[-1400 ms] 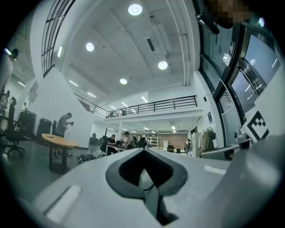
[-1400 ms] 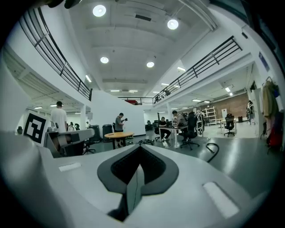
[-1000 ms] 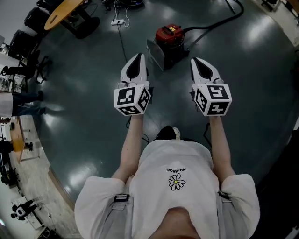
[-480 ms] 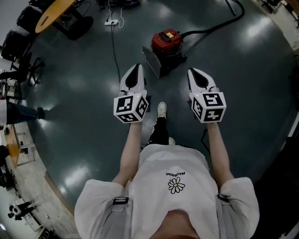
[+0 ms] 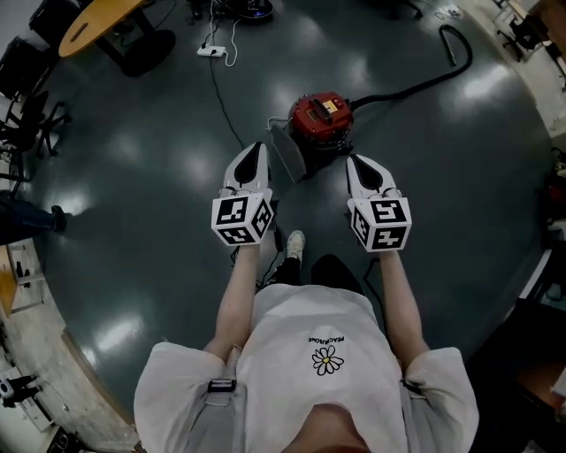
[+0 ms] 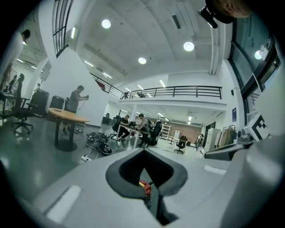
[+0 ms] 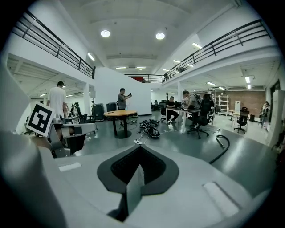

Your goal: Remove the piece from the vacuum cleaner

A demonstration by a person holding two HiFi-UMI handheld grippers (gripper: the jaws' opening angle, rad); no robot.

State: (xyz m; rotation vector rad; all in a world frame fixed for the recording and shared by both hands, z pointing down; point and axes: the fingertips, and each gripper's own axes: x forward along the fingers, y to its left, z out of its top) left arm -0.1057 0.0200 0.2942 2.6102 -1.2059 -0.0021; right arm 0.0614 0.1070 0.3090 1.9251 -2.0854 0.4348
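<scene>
The red vacuum cleaner (image 5: pixel 322 118) stands on the dark floor ahead of me, its black hose (image 5: pixel 416 84) curving off to the right. A flat grey piece (image 5: pixel 288 152) leans at its front left side. My left gripper (image 5: pixel 255 149) is held out just left of that grey piece, shut and empty. Through its slit in the left gripper view (image 6: pixel 144 178) a bit of the red vacuum (image 6: pixel 143 184) shows. My right gripper (image 5: pixel 355 162) hovers just right of the vacuum's front, also shut and empty. In the right gripper view (image 7: pixel 141 167) the grey piece (image 7: pixel 135 187) shows between the jaws.
A round wooden table (image 5: pixel 88 22) stands far left, with office chairs (image 5: pixel 26 106) beside it. A power strip (image 5: pixel 212 51) and its cable run across the floor toward the vacuum. My shoe (image 5: pixel 294 243) is below the grippers. People stand and sit in the background (image 7: pixel 122 100).
I have stepped closer to the vacuum cleaner, which now sits right between and ahead of the two grippers. Both grippers stay shut and level.
</scene>
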